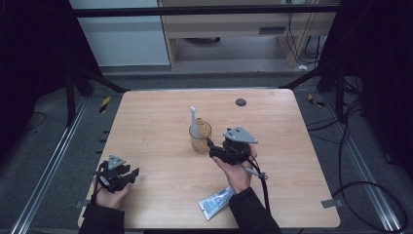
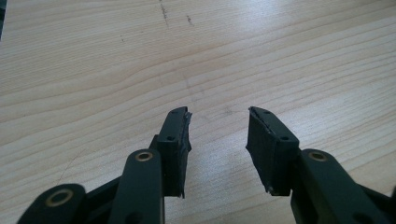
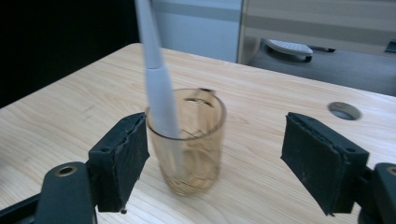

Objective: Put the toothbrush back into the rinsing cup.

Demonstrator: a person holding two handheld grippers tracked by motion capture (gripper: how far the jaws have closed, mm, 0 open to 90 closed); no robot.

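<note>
Up close, right claw [image 3: 212,163] gapes beside amber cup [image 3: 187,140] holding toothbrush [image 3: 156,79].

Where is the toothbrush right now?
In the high view, the toothbrush stands leaning in the amber cup near the table's middle, just left of the right gripper.

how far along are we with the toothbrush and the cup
Done, it seems: the toothbrush stands in the cup, leaning on its rim. In hand: nothing; the right gripper is open just short of the cup, and the left gripper is open over bare table. Possibly left: the tube lies untouched near the front edge.
</note>
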